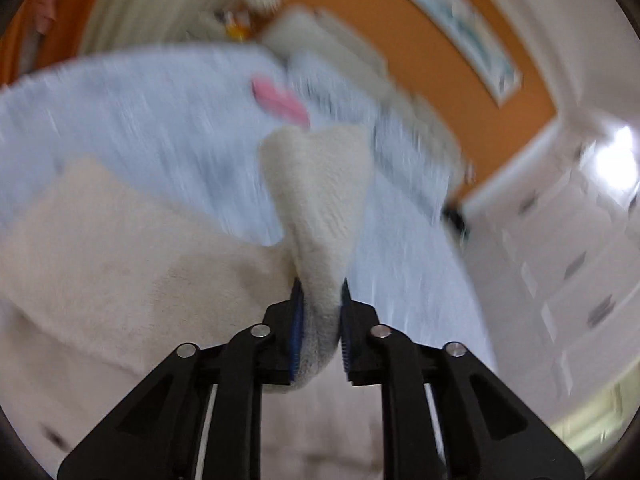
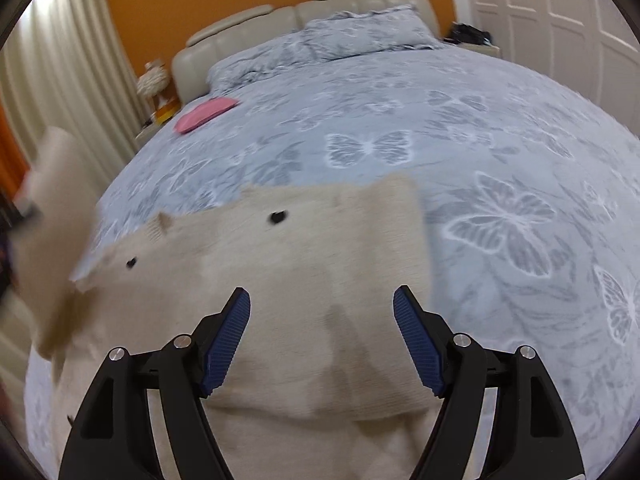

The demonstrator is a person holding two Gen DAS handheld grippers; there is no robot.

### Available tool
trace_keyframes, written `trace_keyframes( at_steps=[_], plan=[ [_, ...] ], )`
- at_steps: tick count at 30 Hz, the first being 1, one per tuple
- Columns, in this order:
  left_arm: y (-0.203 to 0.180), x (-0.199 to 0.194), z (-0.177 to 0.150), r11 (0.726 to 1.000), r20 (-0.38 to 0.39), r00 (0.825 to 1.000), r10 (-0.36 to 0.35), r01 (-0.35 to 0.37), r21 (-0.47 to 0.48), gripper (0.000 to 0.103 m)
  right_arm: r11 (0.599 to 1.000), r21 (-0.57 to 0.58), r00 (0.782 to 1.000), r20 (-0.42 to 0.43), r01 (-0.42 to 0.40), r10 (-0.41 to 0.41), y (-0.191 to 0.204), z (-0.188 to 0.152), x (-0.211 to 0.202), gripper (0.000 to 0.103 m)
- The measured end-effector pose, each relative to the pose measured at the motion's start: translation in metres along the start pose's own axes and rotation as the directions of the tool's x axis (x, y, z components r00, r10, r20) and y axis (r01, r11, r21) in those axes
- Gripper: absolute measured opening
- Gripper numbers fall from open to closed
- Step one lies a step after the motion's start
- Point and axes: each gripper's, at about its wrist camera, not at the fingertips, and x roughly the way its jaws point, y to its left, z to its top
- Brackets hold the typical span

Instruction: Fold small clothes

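A cream knitted garment point(image 2: 304, 280) with small black buttons lies on the bed, partly folded. My left gripper point(image 1: 320, 292) is shut on a bunched part of this cream garment point(image 1: 316, 208) and holds it lifted; the view is blurred by motion. The lifted cloth also shows blurred at the left edge of the right wrist view point(image 2: 56, 240). My right gripper point(image 2: 322, 304) is open and empty, hovering just above the middle of the garment.
The bed has a grey-blue butterfly-print cover point(image 2: 480, 160) and a pillow point(image 2: 360, 36) at a beige headboard. A folded pink cloth point(image 2: 204, 114) lies at the far left of the bed. White wardrobe doors point(image 2: 560, 20) stand to the right, curtains point(image 2: 72, 80) to the left.
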Motion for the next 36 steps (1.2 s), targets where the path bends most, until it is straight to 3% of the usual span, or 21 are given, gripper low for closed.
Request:
trace_keyframes(
  at_steps=[2,5,8,11,14,17,20,21,22,24,28,30,31,33,34,36],
  plan=[
    [0.000,0.023,-0.038,0.999,-0.068,0.996,0.054,-0.054,-0.004,0.039,1.000,0.030,1.000,-0.013,0.000,0.000,-0.013,0.004,0.002,0.075],
    [0.031,0.011,-0.072,0.989,-0.056,0.995,0.078,-0.084,-0.122,0.068,0.997,0.071,0.999,-0.042,-0.027,0.030,-0.025,0.007,0.006,0.075],
    [0.066,-0.015,-0.065,0.971,-0.016,0.988,0.151,-0.151,-0.187,0.069,0.993,0.090,0.994,-0.073,-0.079,0.086,-0.026,0.007,0.013,0.075],
    [0.091,-0.033,-0.040,0.955,0.067,0.973,0.220,-0.201,-0.216,0.080,0.991,0.074,0.988,-0.101,-0.108,0.115,-0.017,0.005,0.018,0.079],
    [0.112,-0.045,-0.033,0.943,0.065,0.970,0.232,-0.209,-0.258,0.080,0.980,0.080,0.973,-0.127,-0.182,0.191,-0.003,0.003,0.022,0.086],
    [0.128,-0.045,-0.018,0.936,0.079,0.967,0.242,-0.211,-0.282,0.080,0.966,0.129,0.961,-0.136,-0.222,0.239,0.003,0.003,0.028,0.086],
    [0.145,-0.047,-0.004,0.920,0.100,0.958,0.270,-0.226,-0.319,0.080,0.975,0.151,0.981,-0.084,-0.164,0.177,0.008,0.012,0.024,0.086],
    [0.151,-0.051,-0.003,0.913,0.112,0.956,0.272,-0.219,-0.343,0.080,0.979,0.148,0.989,-0.022,-0.139,0.143,0.009,0.015,0.014,0.086],
    [0.151,-0.049,-0.002,0.909,0.116,0.956,0.271,-0.214,-0.359,0.080,0.985,0.126,0.993,0.034,-0.118,0.115,0.012,0.018,0.003,0.086],
    [0.159,-0.050,0.000,0.897,0.108,0.958,0.265,-0.204,-0.392,0.080,0.991,0.086,0.994,0.054,-0.098,0.093,0.019,0.019,-0.005,0.086],
    [0.160,-0.049,0.001,0.894,0.103,0.958,0.267,-0.207,-0.398,0.080,0.983,0.079,0.974,-0.138,-0.167,0.177,0.034,0.007,0.031,0.085],
    [0.157,-0.047,0.000,0.897,0.096,0.954,0.284,-0.229,-0.379,0.080,0.978,0.100,0.958,-0.207,-0.182,0.200,0.040,-0.004,0.054,0.077],
    [0.156,-0.046,0.000,0.897,0.096,0.952,0.290,-0.236,-0.373,0.080,0.976,0.106,0.954,-0.214,-0.192,0.211,0.043,-0.008,0.061,0.063],
    [0.155,-0.046,0.001,0.898,0.101,0.950,0.295,-0.240,-0.368,0.080,0.973,0.100,0.950,-0.216,-0.208,0.225,0.051,-0.006,0.069,0.020],
    [0.155,-0.046,0.001,0.898,0.107,0.949,0.296,-0.239,-0.370,0.080,0.966,0.122,0.943,-0.220,-0.226,0.249,0.052,-0.002,0.070,0.010],
    [0.155,-0.047,0.002,0.900,0.118,0.948,0.295,-0.234,-0.368,0.080,0.948,0.152,0.939,-0.164,-0.279,0.303,0.049,0.015,0.057,0.009]
  ],
)
